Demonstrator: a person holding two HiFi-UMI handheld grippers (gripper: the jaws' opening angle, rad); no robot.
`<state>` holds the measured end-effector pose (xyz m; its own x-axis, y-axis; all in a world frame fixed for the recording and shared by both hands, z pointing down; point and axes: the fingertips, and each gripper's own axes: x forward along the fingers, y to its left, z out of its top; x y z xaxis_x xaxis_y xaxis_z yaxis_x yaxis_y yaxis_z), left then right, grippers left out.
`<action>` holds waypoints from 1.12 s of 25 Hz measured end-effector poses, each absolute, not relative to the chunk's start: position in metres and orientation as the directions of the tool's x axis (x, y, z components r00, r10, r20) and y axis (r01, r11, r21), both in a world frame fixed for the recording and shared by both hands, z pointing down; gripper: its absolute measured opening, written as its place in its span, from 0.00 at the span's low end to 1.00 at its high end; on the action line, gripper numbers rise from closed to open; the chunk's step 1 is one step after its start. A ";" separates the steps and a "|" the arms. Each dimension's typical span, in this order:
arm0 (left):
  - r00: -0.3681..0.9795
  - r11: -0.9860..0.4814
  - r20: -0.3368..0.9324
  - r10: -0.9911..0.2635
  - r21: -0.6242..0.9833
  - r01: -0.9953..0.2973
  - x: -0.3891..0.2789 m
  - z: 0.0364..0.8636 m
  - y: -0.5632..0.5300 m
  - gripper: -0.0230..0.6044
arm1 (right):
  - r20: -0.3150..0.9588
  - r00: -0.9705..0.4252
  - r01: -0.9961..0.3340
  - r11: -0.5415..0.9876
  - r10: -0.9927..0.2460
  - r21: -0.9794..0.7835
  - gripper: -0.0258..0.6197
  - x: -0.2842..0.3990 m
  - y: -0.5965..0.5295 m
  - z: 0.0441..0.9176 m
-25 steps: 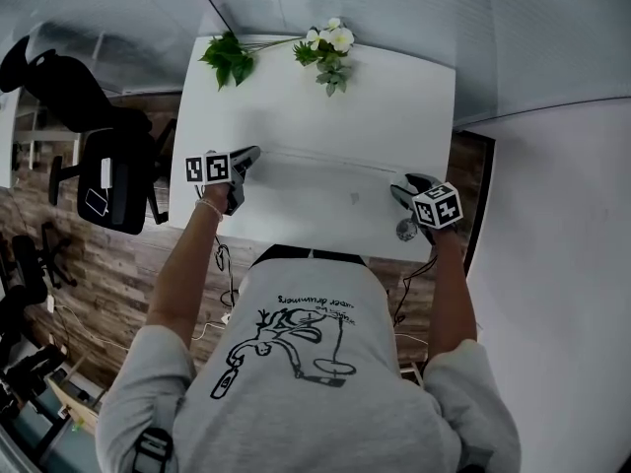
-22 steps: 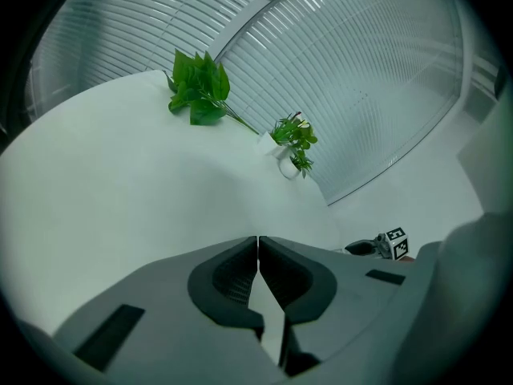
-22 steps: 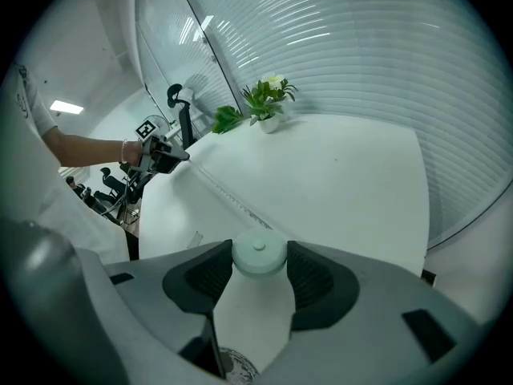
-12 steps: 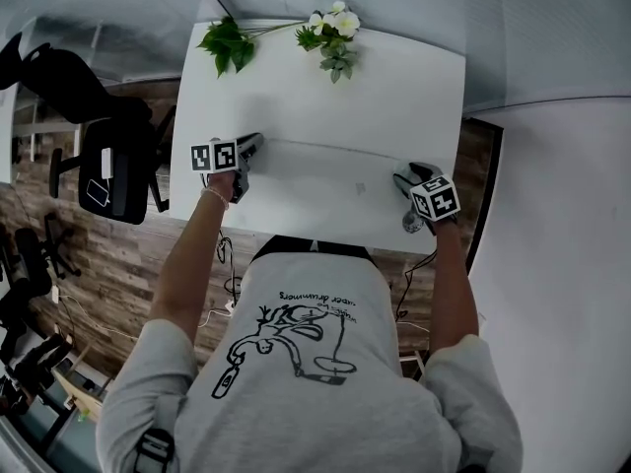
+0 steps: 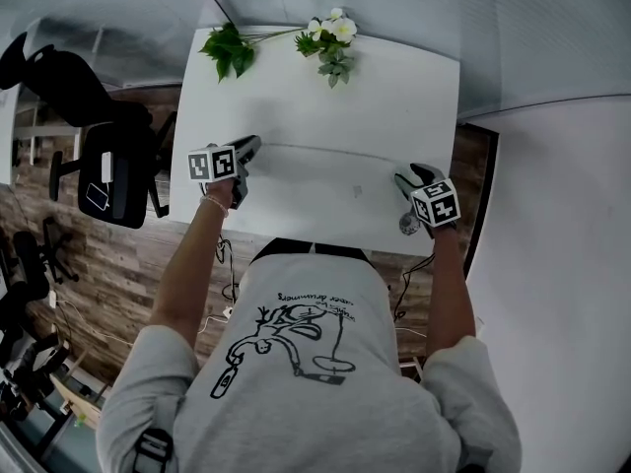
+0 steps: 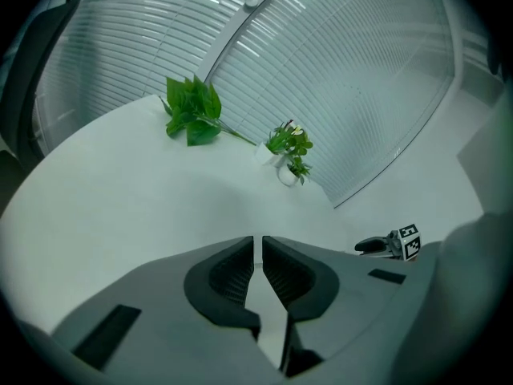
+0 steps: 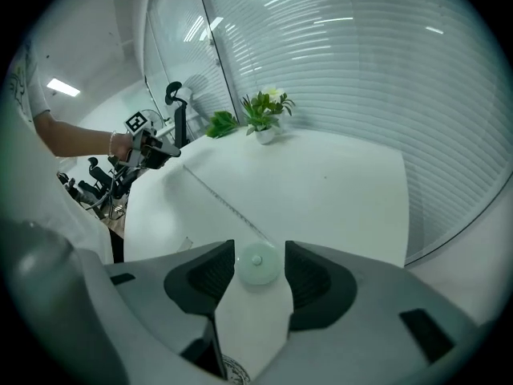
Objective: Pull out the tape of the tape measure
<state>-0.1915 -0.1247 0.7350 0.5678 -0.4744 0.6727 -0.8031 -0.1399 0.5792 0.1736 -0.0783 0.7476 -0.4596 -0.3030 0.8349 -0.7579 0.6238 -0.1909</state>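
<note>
- Left hand-held gripper point(image 6: 258, 251): jaws nearly together, seemingly pinching the tape point(image 7: 224, 204) end at the tabletop's point(image 5: 394, 97) left.
- Tape drawn across the middle — pull-out likely well along.
- Right hand-held gripper point(image 7: 259, 263): jaws closing round the white tape measure case point(image 7: 256, 265), not yet pressing; next, a firm hold.

At the far edge of my white counter point(image 5: 394, 97), a leafy sprig point(image 5: 229, 49) lies near white flowers point(image 5: 330, 39); a black chair point(image 5: 108, 156) stands alongside.
</note>
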 end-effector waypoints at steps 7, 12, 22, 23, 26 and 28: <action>0.567 -0.215 0.606 -0.558 0.554 -0.804 -0.178 0.680 -0.125 0.09 | 0.775 -0.470 -0.782 0.607 -0.423 -0.143 0.28 0.172 -0.083 0.695; 0.573 -0.259 0.546 -0.611 0.545 -0.797 -0.167 0.643 -0.121 0.08 | 0.713 -0.478 -0.799 0.591 -0.513 -0.110 0.21 0.169 -0.086 0.651; 0.570 -0.371 0.417 -0.708 0.467 -0.803 -0.143 0.551 -0.114 0.07 | 0.561 -0.509 -0.821 0.564 -0.652 -0.089 0.14 0.149 -0.084 0.551; 0.572 -0.384 0.403 -0.715 0.457 -0.802 -0.140 0.542 -0.112 0.07 | 0.545 -0.510 -0.824 0.559 -0.665 -0.090 0.14 0.147 -0.083 0.540; 0.576 -0.424 0.364 -0.732 0.418 -0.803 -0.131 0.512 -0.104 0.07 | 0.500 -0.513 -0.832 0.548 -0.698 -0.087 0.13 0.139 -0.079 0.508; 0.581 -0.455 0.340 -0.740 0.385 -0.803 -0.123 0.493 -0.100 0.07 | 0.473 -0.514 -0.834 0.546 -0.716 -0.079 0.12 0.134 -0.078 0.489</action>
<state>-0.1234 -0.0996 0.4927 0.5811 -0.7396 0.3397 -0.8034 -0.4546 0.3847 0.1341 -0.0775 0.4886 -0.5138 -0.7159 0.4728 -0.8339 0.5462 -0.0791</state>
